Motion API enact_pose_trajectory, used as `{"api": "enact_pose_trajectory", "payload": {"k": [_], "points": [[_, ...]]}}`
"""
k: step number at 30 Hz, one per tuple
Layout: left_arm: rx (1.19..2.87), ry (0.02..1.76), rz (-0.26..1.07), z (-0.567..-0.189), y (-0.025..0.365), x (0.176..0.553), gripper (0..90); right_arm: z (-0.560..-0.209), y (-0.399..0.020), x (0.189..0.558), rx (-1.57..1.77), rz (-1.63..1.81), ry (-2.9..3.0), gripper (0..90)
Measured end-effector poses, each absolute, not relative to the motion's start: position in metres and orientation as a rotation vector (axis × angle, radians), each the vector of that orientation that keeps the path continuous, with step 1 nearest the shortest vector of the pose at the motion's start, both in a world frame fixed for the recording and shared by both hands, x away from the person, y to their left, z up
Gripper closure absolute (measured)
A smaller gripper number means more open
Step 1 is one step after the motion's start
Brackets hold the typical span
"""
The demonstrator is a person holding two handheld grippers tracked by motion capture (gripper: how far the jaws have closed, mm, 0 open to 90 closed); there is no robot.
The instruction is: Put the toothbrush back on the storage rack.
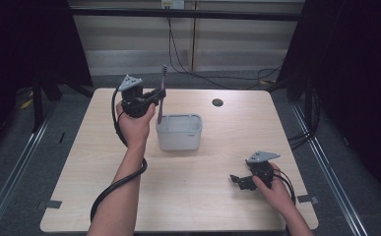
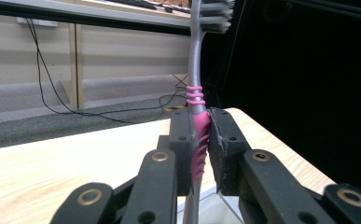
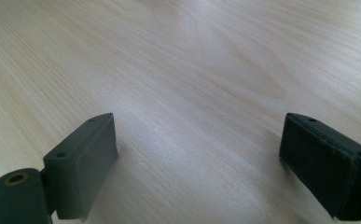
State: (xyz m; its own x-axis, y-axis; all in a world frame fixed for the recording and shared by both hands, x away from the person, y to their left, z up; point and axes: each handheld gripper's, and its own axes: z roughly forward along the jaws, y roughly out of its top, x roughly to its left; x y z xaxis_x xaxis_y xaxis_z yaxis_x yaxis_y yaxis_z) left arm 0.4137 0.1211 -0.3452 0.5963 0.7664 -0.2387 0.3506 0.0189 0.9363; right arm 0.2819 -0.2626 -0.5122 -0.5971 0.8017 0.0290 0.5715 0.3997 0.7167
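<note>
Bin at mid-desk, claws on either side

The bin [image 1: 178, 132] sits mid-desk [image 1: 79, 162]; the toothbrush [image 1: 161, 93] stands upright just behind-left; the right claw [image 1: 238, 181] rests front-right.

No text, label or number is legible anywhere.

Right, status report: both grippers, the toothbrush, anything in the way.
Left gripper shut on toothbrush, upright, bristles up, over grey bin. Right gripper open, low over table. Nothing in the way.
</note>
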Motion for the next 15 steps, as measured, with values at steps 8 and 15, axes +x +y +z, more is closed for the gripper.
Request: {"api": "enact_pose_trajectory", "payload": {"k": [8,15], "points": [[1.590,0.959,0.419,-0.353,0.115,0.415,80.1,-0.512,-0.263,0.282,1.193,1.009,2.341,10.7],[1.594,0.967,0.412,-0.360,0.113,0.416,80.1,-0.512,-0.263,0.282,1.191,1.010,2.342,10.7]]}}
